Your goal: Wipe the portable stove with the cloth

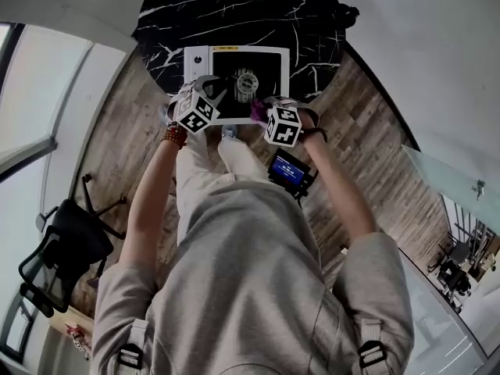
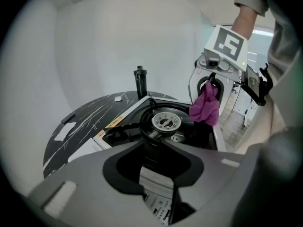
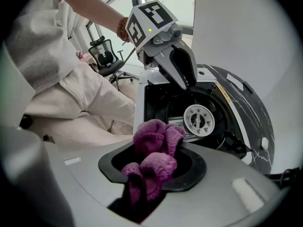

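Clamping crumpled purple cloth [image 3: 156, 136] tight in R tool [image 3: 150, 167], hanging just above white square portable stove [image 1: 197, 62] on black marble counter [image 1: 312, 22]. Pinching stove's front edge w/ L tool [image 2: 158, 174], jaws narrow. Possibly snagging cloth on round metal burner [image 3: 199, 119], yanking stove off counter.

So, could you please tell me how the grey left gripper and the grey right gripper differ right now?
The left gripper grips the front rim of the white portable stove, while the right gripper grips a bunched purple cloth. The left gripper sits near the stove's front left corner, and the right gripper is further right along that edge. Both carry a marker cube and point down at the stove.
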